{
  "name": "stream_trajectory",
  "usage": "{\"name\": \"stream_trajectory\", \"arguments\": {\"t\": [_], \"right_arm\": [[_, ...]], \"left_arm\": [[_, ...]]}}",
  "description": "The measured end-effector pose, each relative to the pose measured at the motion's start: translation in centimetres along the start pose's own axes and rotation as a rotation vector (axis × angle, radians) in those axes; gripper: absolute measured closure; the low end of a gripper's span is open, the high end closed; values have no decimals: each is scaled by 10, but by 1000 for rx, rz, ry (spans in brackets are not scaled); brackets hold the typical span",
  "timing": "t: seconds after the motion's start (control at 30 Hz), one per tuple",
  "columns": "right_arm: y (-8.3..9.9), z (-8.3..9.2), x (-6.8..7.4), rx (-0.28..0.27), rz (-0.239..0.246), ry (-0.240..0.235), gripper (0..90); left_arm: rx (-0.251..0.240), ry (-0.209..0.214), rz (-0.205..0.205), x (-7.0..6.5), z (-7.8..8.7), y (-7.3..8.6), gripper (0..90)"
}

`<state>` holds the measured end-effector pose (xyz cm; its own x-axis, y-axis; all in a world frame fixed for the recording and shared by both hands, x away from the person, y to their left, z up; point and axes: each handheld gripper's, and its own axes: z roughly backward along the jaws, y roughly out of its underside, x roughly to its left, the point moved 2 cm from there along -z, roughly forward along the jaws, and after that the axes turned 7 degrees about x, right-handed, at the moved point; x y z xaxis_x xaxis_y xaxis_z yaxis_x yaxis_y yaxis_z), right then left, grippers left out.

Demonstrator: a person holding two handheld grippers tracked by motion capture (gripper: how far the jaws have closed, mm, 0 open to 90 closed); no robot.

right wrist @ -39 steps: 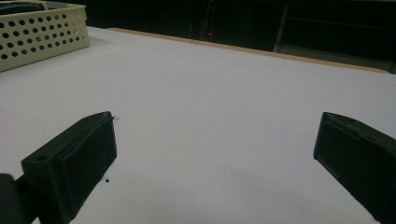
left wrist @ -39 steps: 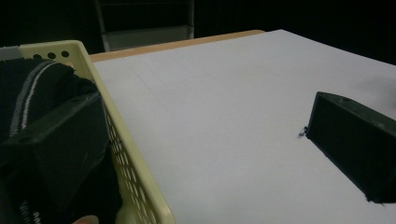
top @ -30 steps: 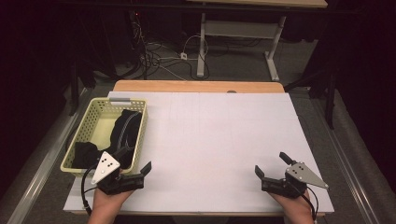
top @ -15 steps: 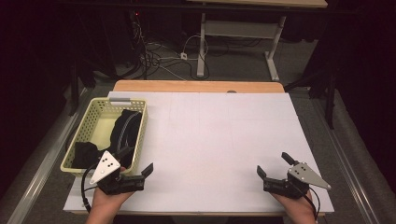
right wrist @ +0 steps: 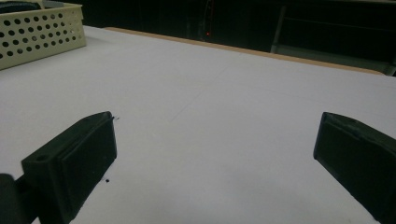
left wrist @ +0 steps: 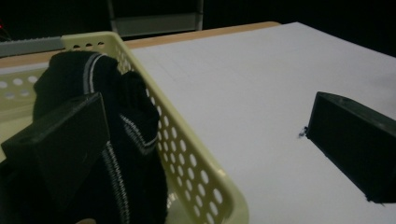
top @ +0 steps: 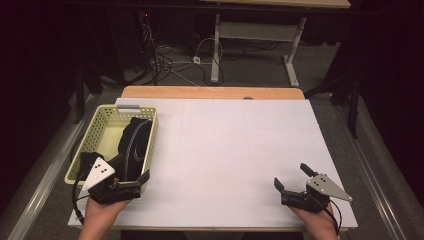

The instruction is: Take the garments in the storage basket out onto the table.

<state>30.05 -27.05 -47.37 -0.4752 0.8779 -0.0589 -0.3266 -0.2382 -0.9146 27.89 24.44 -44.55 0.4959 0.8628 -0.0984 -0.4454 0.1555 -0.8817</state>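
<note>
The pale yellow plastic basket with holes (top: 111,142) sits at the left of the high view, on the white-topped desk (top: 235,155). Black socks with white stripes (top: 134,145) lie inside it, kept together in one spot. The left hand-held gripper (top: 131,176) waits at the lower left, right at the basket's near corner, jaws wide and holding nothing, likely ready to pick a sock. The right hand-held gripper (top: 294,182) rests at the lower right, also wide and holding nothing, well apart from the basket.
</note>
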Motion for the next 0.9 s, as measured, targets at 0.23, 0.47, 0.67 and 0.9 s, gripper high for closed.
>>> {"name": "stream_trajectory", "arguments": {"t": [0.23,0.47,0.67,0.9], "right_arm": [[0,0,0,1,4,0,2],[1,1,-2,4,4,7,2],[1,1,-2,4,5,10,2],[2,0,-1,7,2,8,2]], "left_arm": [[11,-26,5,9,2,3,0],[37,-41,27,23,8,4,0],[37,-56,43,33,13,8,0],[50,-63,71,47,17,12,0]]}}
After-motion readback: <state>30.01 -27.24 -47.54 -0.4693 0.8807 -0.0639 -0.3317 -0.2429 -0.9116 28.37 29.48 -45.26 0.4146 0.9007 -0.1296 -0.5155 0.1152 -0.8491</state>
